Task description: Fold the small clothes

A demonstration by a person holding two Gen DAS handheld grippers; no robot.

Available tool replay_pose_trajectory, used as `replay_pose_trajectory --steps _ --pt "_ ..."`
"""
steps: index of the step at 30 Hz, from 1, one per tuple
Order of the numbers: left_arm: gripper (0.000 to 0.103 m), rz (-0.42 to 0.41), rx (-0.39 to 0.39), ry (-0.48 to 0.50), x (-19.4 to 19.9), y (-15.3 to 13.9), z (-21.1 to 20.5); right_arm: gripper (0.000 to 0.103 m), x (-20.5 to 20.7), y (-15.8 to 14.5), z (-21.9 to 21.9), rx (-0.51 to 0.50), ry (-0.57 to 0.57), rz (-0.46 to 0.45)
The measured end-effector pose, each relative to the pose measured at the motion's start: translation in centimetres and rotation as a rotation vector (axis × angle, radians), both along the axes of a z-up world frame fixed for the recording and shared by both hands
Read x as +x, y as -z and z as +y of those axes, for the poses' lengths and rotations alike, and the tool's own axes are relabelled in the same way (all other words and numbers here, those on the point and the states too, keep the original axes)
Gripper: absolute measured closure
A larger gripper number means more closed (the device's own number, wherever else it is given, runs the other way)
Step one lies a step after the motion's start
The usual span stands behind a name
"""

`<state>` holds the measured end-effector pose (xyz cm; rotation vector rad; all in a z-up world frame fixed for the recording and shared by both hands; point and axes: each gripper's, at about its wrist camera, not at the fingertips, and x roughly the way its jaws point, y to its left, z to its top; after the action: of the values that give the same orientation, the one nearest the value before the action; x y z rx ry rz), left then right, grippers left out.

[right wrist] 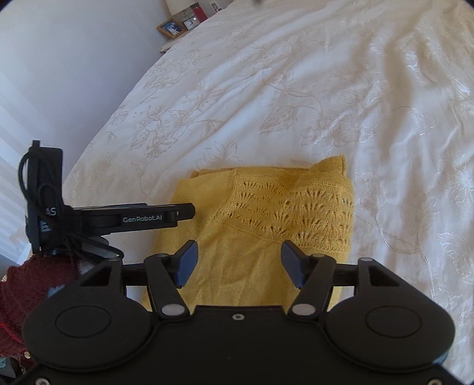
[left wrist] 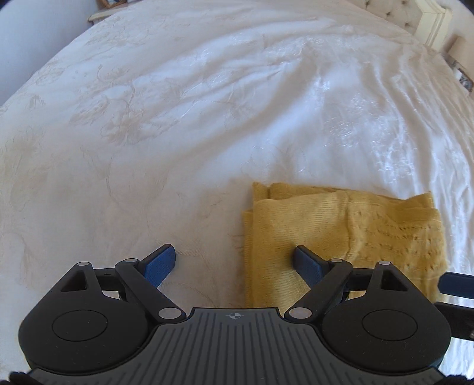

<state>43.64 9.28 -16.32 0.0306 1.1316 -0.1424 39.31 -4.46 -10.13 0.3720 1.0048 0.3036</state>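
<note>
A mustard-yellow knitted garment lies folded into a rough rectangle on the white bedspread; it also shows in the right wrist view, with its lace-pattern panel on the right. My left gripper is open and empty, hovering over the garment's left edge, one finger over the bedspread and one over the knit. My right gripper is open and empty, just above the garment's near part. The left gripper's body shows from the side at the garment's left.
The embroidered white bedspread stretches all around the garment. A dark red knitted cloth lies at the near left. A bedside shelf with a picture frame stands beyond the bed's far left. A tufted headboard is far right.
</note>
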Motion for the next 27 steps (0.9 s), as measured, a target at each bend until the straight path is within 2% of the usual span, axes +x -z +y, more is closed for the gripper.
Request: replay_pose_trajectory --steps 2,4,8,12,16,21,27 --pt "0.015 0.05 -0.048 -0.032 0.8 1.1 1.1 0.034 1.1 0.7 0.2 -0.01 -0.02 0.011" --pt "0.013 0.065 -0.074 -0.046 1.0 1.5 1.7 0.034 2.4 1.7 0.0 -0.046 -0.014 0.027" --pt "0.01 0.063 -0.058 -0.032 0.8 1.5 1.4 0.034 5.4 3.7 -2.4 -0.073 0.066 0.082" --pt "0.009 0.074 -0.069 -0.04 1.0 1.4 1.6 0.034 6.8 4.2 -4.1 -0.108 0.139 0.101" --pt "0.011 0.086 -0.123 -0.041 0.1 0.2 2.7 0.027 5.4 3.7 -5.8 -0.021 0.188 0.086" --pt "0.011 0.124 -0.219 -0.051 -4.1 -0.7 4.9 0.025 1.6 4.2 -6.8 0.041 0.156 0.114" --pt "0.011 0.194 -0.276 -0.025 -9.1 -0.4 5.5 0.025 -1.4 5.4 -6.9 0.089 0.147 0.139"
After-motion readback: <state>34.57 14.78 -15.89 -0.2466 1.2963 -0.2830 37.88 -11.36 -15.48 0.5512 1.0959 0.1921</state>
